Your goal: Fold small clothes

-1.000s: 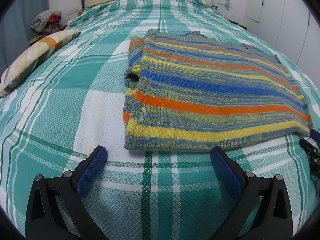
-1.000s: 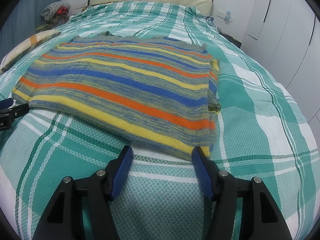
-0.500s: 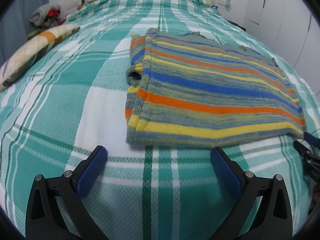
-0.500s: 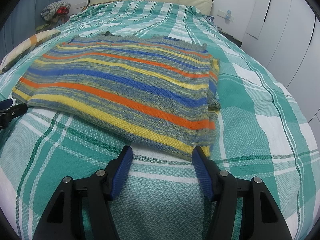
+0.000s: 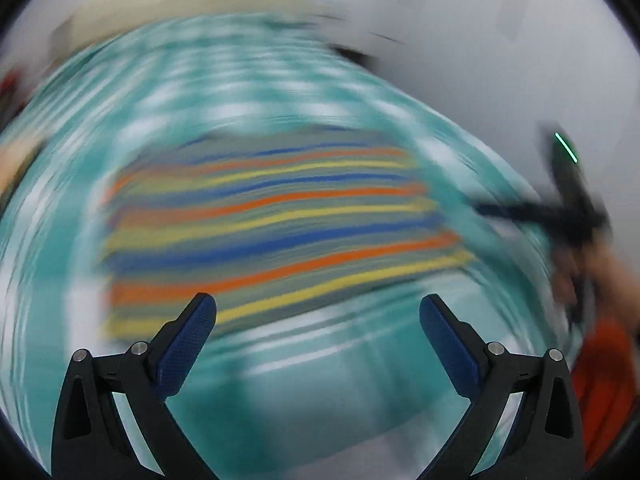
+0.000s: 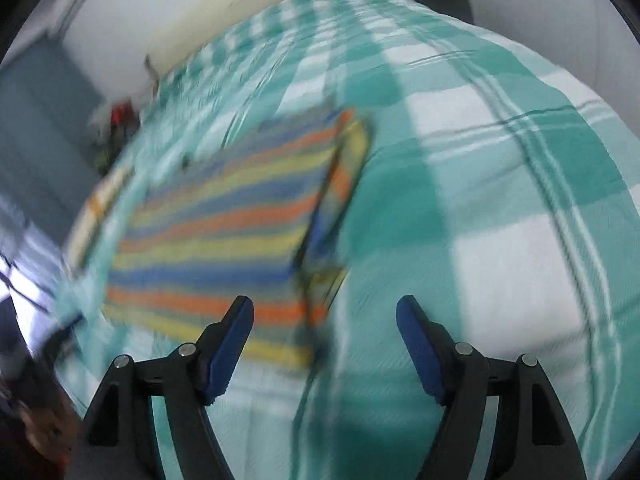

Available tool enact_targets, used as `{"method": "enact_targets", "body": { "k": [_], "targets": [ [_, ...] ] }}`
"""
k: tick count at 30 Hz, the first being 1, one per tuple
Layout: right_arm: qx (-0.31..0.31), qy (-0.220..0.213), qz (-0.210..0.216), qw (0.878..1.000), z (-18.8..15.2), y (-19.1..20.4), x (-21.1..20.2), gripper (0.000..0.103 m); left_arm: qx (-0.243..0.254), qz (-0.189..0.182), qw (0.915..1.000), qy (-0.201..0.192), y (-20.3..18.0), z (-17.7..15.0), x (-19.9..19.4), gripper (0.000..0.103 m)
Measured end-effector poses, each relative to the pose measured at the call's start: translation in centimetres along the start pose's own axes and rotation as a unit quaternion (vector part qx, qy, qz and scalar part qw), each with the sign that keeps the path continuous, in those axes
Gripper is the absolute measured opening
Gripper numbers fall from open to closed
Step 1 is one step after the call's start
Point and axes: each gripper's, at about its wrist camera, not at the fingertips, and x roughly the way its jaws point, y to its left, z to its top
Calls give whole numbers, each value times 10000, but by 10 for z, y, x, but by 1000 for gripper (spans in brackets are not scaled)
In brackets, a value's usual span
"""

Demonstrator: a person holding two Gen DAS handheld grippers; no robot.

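Left wrist view is heavily smeared by motion, yet the striped sweater [image 5: 276, 236] reads clearly enough: it lies flat on the bed [image 5: 320, 380] across the middle of the frame, its long axis running left to right, with orange, yellow and blue stripes parallel to that axis. Its near hem sits just above my left gripper [image 5: 318, 336], whose blue-padded fingers [image 5: 188, 344] stand wide apart with nothing between them, only green-and-white plaid bedspread showing in the gap. At the right edge of the frame I can make out my right gripper [image 5: 568, 208] as a dark blurred shape with a small green light, held by a hand [image 5: 608, 276] above an orange patch I cannot identify.

From the right wrist view the sweater [image 6: 224, 232] sits in the centre-left of the frame, tilted, its long axis running from lower left to upper right. A folded layer shows along its right edge. My right gripper [image 6: 325, 340] is spread open and empty; the left finger [image 6: 228, 352] overlaps the sweater's near corner in the picture, though I cannot tell whether it touches the cloth. A pale headboard [image 6: 256, 4] crosses the top of the frame. Some red and dark things [image 6: 116, 120] beside the bed at the left are too blurred to name, as is a striped shape at the sweater's left edge.
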Motion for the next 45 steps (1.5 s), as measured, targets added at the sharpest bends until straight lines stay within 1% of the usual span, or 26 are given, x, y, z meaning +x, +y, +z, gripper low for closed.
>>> {"method": "enact_targets", "body": {
  "k": [2,3,5,7,8,9,10,11,12,13,14,15,17,18,21,23,26,29,32,35,37,38,39,40,42,45],
  "targets": [
    [335,81,390,9986,28,-23,7,73,569,-218,9981,129,-41,12,28,100],
    [479,161,560,9972,39,-32,14,73,853,-263,9957,230,-63,18,50,93],
    [715,503,915,9920,68,-47,39,72,1130,-219,9919,537,-93,27,94,89],
    [673,643,947,9911,89,-48,57,71,1299,-31,9873,915,-113,30,139,89],
    [647,683,951,9910,101,-49,68,71,1376,169,9861,918,-118,30,152,90],
    [674,718,1009,9900,109,-50,75,71,1401,241,9871,733,-122,33,159,89],
    [715,756,1067,9888,118,-52,83,71,1336,191,9888,641,-122,37,160,84],
    [741,771,1100,9882,125,-52,92,71,1250,134,9902,607,-121,40,161,53],
    [735,786,1125,9878,132,-52,100,70,1125,121,9918,596,-118,45,163,12],
    [707,818,1138,9876,137,-50,108,69,1010,161,9929,604,-115,50,164,12],
    [668,866,1135,9875,142,-46,117,59,852,42,9945,604,-110,53,163,11],
    [620,911,1120,9876,146,-42,125,39,681,-94,9959,584,-102,56,158,10],
    [474,1016,997,9887,151,-30,135,10,539,-208,9973,454,-89,58,142,10],
    [383,974,840,9910,154,-22,134,10,422,-243,9983,318,-78,60,129,9],
    [138,642,1034,9925,162,12,111,10,-341,-461,9983,-60,-33,64,85,9],
    [-130,508,1295,9902,168,49,95,10,-899,-527,9942,-270,5,63,58,9],
    [-451,457,1685,9836,175,116,95,10,-1652,-398,9839,-548,66,52,20,9],
    [-784,595,1940,9760,172,186,116,10,-2303,-113,9708,-664,120,30,-4,9],
    [-1028,796,2024,9706,160,243,148,10,-2818,154,9574,-615,163,5,-9,9],
    [-1157,1062,1970,9677,141,289,191,11,-3059,498,9496,-463,189,-18,-8,10],
    [-1064,1233,2172,9625,127,301,211,18,-3086,669,9483,-335,192,-32,-6,14],
    [-969,1363,2275,9593,117,308,224,29,-3145,721,9463,-184,196,-38,-1,22],
    [-922,1485,2281,9578,111,311,232,49,-3228,782,9432,-28,199,-45,1,35],
    [-891,1526,2234,9586,107,312,235,55,-3305,769,9407,15,201,-52,-2,40],
    [-882,1339,2261,9608,102,309,225,55,-3371,848,9375,-171,203,-59,-19,50],
    [-1083,694,2021,9709,109,285,180,55,-3217,897,9411,-535,205,-49,-45,51]
  ]
}}
